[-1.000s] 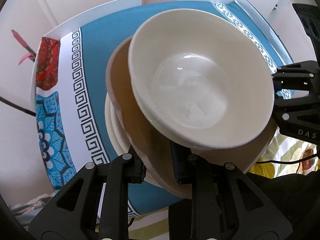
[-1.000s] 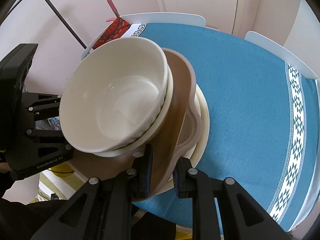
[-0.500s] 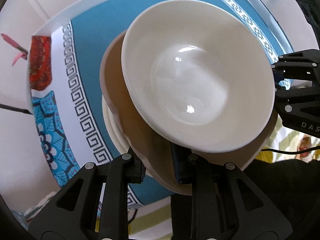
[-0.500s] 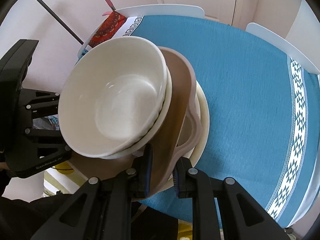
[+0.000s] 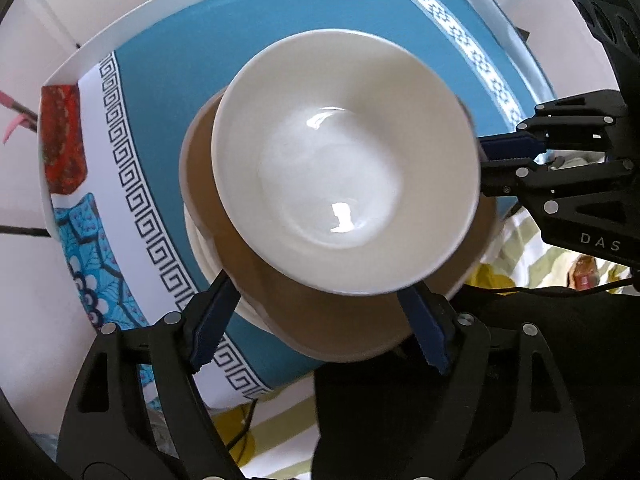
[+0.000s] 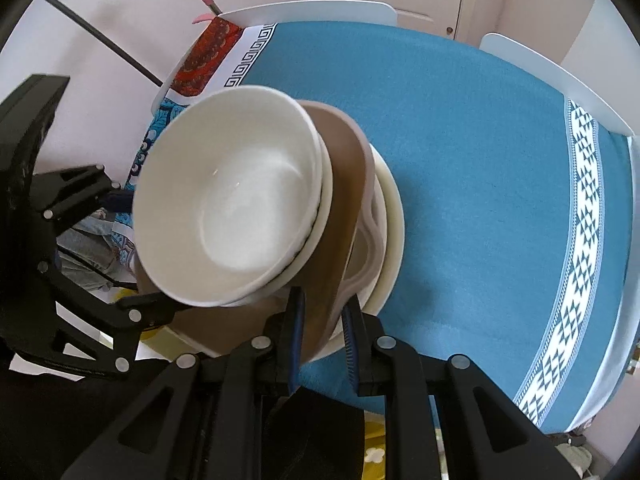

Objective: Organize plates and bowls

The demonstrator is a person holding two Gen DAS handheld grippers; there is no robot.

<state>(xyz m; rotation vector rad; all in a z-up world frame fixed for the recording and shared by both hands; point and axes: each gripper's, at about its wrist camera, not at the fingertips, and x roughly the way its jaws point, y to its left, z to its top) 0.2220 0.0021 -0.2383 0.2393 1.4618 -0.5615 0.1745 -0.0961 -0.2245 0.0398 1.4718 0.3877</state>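
Two nested white bowls (image 5: 344,168) (image 6: 236,208) ride on a tan plate (image 5: 320,328) (image 6: 344,208), which is tilted. The tan plate sits above a stack of cream plates (image 5: 200,248) (image 6: 392,216) on the blue cloth. My left gripper (image 5: 318,316) (image 6: 140,250) is opening. Its blue pads stand wide on either side of the tan plate's near rim and do not press it. My right gripper (image 6: 323,328) (image 5: 492,158) is shut on the tan plate's edge at the other side.
The round table (image 6: 480,160) wears a blue cloth with patterned white borders. White chair backs (image 6: 312,10) (image 6: 560,80) stand at its far side. A red cloth (image 5: 62,144) lies at the table's edge, close to the wall.
The left gripper's jaws have sprung apart and let go of the tan plate's rim, and the left hand has lifted a little. The right gripper keeps its hold on the plate.
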